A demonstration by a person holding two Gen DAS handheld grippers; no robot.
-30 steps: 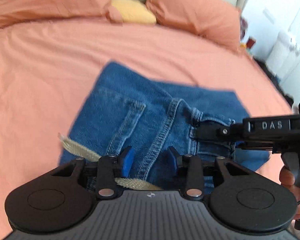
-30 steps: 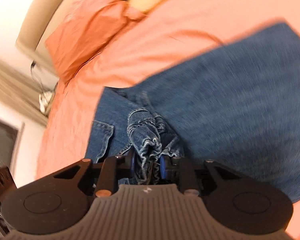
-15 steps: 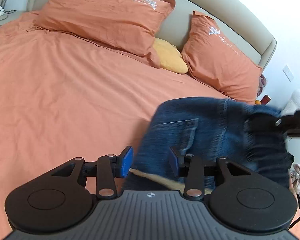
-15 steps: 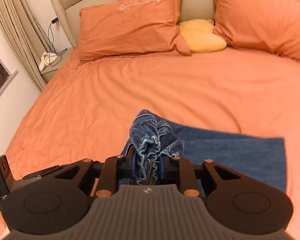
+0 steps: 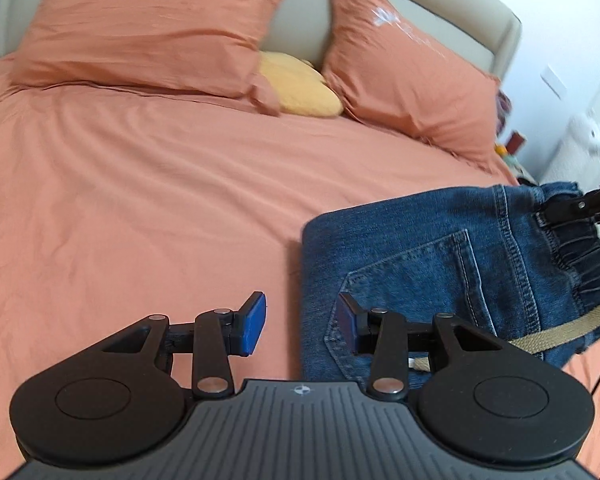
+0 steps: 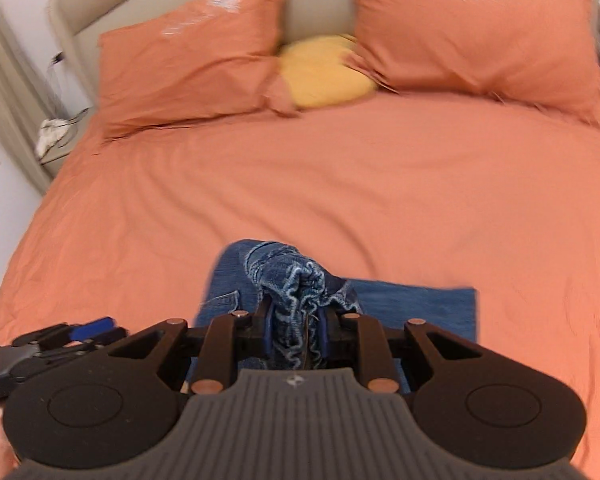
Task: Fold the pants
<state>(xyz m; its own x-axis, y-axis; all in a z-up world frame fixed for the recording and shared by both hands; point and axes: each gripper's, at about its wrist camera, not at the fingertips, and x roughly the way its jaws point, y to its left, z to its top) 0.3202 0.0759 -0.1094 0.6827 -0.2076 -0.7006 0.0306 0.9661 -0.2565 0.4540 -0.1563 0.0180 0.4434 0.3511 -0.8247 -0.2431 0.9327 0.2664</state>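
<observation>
- The right gripper [image 6: 294,334] is clamped on a bunched, gathered fold of the blue jeans [image 6: 292,280], the blue pads [image 6: 266,332] pressing the denim from both sides so that a ruffled crest of cloth stands up just ahead of the fingertips
- Beyond and to the right of that grip, a flat folded panel of the denim lies on the orange bedsheet [image 6: 340,184], its far right corner square
- Low to the left of the right gripper, the left gripper [image 6: 90,330] shows as a dark frame with a blue pad
- The left gripper [image 5: 300,322] has its jaws spread apart with nothing between them; the left blue pad [image 5: 254,322] hovers over bare sheet, the right one sits over the left edge of the jeans [image 5: 440,264]
- Ahead and to the right of the left gripper, the jeans lie with a back pocket [image 5: 412,280] facing up and the elastic waistband [image 5: 580,256] farther right
- A beige drawstring [image 5: 564,332] trails across the denim just right of the left gripper's right finger
- At the far right of the left wrist view, the right gripper [image 5: 560,210] bites the waistband corner
- Well ahead of both grippers, two orange pillows [image 5: 148,28] lean on a beige headboard [image 5: 440,4] with a yellow cushion [image 5: 300,84] tucked between them
- Far left of the right gripper, a grey curtain [image 6: 4,92] hangs beside the bed
</observation>
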